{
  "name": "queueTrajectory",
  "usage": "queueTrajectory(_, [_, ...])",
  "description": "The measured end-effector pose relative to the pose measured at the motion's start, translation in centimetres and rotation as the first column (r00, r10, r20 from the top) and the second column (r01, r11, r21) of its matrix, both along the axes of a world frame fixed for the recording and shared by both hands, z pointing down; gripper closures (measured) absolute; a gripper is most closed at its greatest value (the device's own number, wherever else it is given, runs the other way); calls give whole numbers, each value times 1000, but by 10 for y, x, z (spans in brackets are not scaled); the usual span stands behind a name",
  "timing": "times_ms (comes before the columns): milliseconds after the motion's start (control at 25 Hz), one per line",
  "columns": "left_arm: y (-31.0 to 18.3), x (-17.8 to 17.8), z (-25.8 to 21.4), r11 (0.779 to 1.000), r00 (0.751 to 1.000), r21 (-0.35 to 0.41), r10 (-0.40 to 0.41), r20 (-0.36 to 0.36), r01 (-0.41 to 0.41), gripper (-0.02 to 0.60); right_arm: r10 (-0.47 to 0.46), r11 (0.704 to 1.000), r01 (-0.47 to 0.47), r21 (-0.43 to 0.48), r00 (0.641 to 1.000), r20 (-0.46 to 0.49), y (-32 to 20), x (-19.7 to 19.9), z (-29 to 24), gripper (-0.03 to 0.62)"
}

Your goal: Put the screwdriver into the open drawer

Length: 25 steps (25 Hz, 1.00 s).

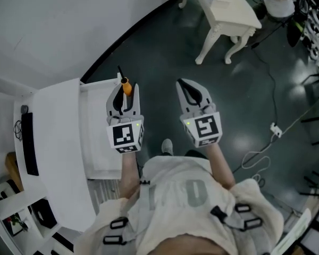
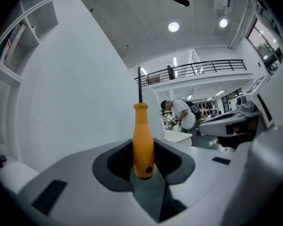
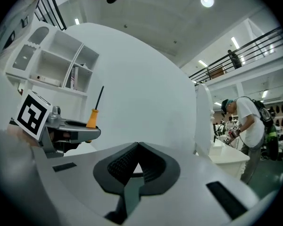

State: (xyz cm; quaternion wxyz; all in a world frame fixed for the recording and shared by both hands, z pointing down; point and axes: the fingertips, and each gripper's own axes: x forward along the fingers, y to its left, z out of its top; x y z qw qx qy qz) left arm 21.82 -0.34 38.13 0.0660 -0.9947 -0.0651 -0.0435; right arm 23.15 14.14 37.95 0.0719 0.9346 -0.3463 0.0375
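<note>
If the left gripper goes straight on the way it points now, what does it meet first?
Probably the curved white wall; nothing stands between it and the left gripper holding the screwdriver, though depth is unclear.

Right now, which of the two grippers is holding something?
The left gripper: its jaws clamp the orange-handled screwdriver. The right gripper is shut with nothing between its jaws.

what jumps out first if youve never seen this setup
The orange-handled screwdriver stands shaft up, clamped in the left tool, near the middle of the head view. Just left of it is the open white drawer. The right tool alongside is shut and empty.
</note>
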Motion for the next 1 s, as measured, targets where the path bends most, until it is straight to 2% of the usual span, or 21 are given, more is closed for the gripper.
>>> queueTrajectory(160, [-29,-11,7,996,996,-19,-90,19,90,460,-77,997,77,3,997,-3,-27,2,-6,589])
queueTrajectory(320, [-55,-28,1,981,982,-36,-188,11,188,460,-193,981,193,14,981,-9,-62,-3,-12,589])
queueTrajectory(440, [-79,-49,-3,963,963,-21,-270,-5,270,460,-301,953,301,20,953,-29,-95,-16,-15,589])
queueTrajectory(520, [-98,-68,-4,940,940,-24,-341,-6,341,460,-395,917,397,30,917,-51,-121,-29,-20,589])
queueTrajectory(640, [-128,-101,-3,879,879,-35,-477,1,476,460,-547,834,551,30,833,-87,-163,-51,-26,589])
queueTrajectory(800, [-158,-142,-5,792,793,-28,-610,4,609,460,-691,718,695,26,717,-93,-210,-79,-29,589])
queueTrajectory(880, [-173,-163,-8,740,741,-28,-672,4,672,460,-754,651,759,21,649,-98,-235,-95,-30,589])
queueTrajectory(1000, [-190,-194,-12,648,648,-38,-762,3,761,460,-833,545,839,11,542,-110,-266,-118,-34,589])
